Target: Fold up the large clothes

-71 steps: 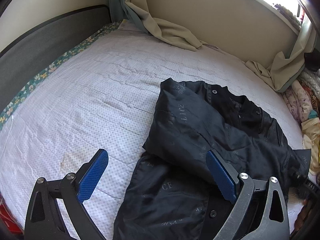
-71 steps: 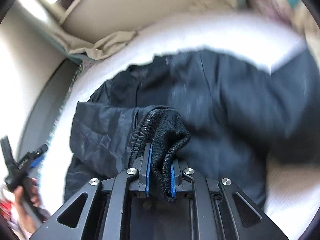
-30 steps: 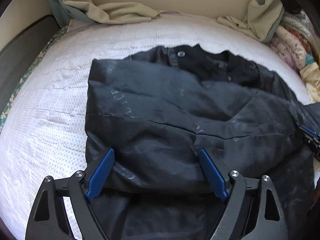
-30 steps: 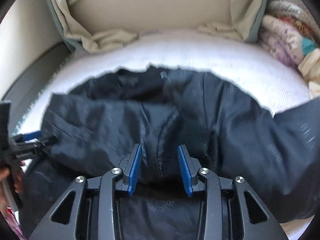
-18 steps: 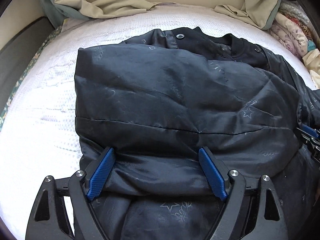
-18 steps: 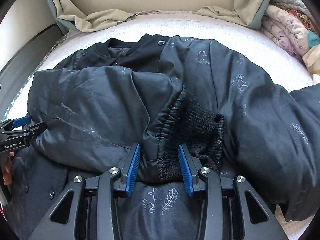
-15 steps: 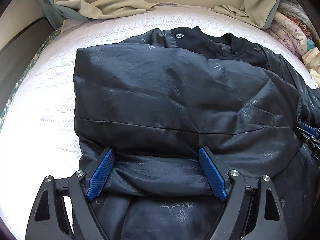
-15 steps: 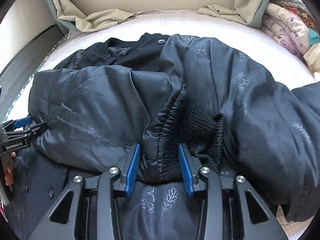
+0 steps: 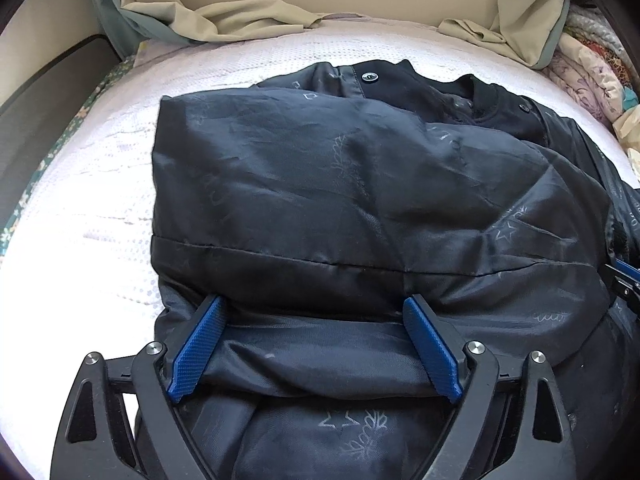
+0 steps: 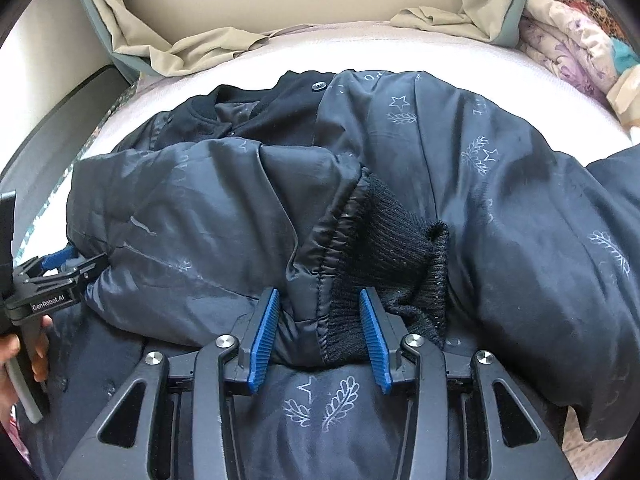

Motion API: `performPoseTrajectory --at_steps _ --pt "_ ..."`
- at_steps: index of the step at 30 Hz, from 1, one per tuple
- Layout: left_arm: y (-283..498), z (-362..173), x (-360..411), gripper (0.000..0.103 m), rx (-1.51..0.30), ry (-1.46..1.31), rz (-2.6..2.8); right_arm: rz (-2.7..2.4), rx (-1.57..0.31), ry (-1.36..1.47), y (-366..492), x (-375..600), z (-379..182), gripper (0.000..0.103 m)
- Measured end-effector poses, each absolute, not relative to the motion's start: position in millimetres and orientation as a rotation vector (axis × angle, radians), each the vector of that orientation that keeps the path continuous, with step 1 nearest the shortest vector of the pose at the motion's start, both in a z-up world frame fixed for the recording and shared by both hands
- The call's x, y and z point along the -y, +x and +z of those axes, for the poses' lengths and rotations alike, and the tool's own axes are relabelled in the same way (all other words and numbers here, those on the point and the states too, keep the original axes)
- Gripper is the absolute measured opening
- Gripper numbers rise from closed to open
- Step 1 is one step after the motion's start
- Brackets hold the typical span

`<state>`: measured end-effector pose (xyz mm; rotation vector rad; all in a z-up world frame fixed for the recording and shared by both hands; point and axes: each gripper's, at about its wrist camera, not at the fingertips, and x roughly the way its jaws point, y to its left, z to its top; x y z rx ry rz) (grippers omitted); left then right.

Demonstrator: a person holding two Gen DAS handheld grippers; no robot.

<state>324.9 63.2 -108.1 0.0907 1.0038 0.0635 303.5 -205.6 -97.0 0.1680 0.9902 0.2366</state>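
A large black jacket (image 9: 360, 208) with pale star and leaf prints lies on the white bed (image 9: 80, 240), both sleeves folded across its body. My left gripper (image 9: 312, 312) is wide open, its blue pads either side of a fold of the left sleeve. My right gripper (image 10: 320, 304) is open, its pads either side of the right sleeve's black knit cuff (image 10: 384, 252) without pinching it. The jacket fills the right wrist view (image 10: 500, 220). The left gripper also shows at the left edge of that view (image 10: 60, 276).
Beige curtains (image 9: 240, 16) bunch on the bed's far edge. Folded floral bedding (image 10: 568, 36) is stacked at the far right. A dark grey headboard (image 9: 36, 112) runs along the left side.
Earlier the right gripper held the knit cuff and carried the sleeve across the jacket, then opened. In the last half second both grippers stay open and nearly still.
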Motion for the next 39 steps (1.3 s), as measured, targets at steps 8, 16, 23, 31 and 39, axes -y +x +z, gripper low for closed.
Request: performPoseTrajectory --at_steps 8,16,23,31,39 --pt "319 -74 -58 0.096 -1.003 0.026 0.083 0.235 -0.992 0.216 296 205 -73 0.056" --pt "312 -65 -45 0.096 -0.975 0.031 0.059 0.23 -0.935 0.213 281 212 -45 0.059" --pt "315 -93 -40 0.1 -1.027 0.091 0.071 0.168 -0.978 0.148 287 211 -70 0.059" --pt "311 -90 -38 0.101 -1.027 0.088 0.072 0.156 -1.006 0.152 296 212 -81 0.059" --pt "298 -52 -46 0.101 -0.941 -0.019 0.026 0.136 -0.846 0.37 259 274 -2 0.063"
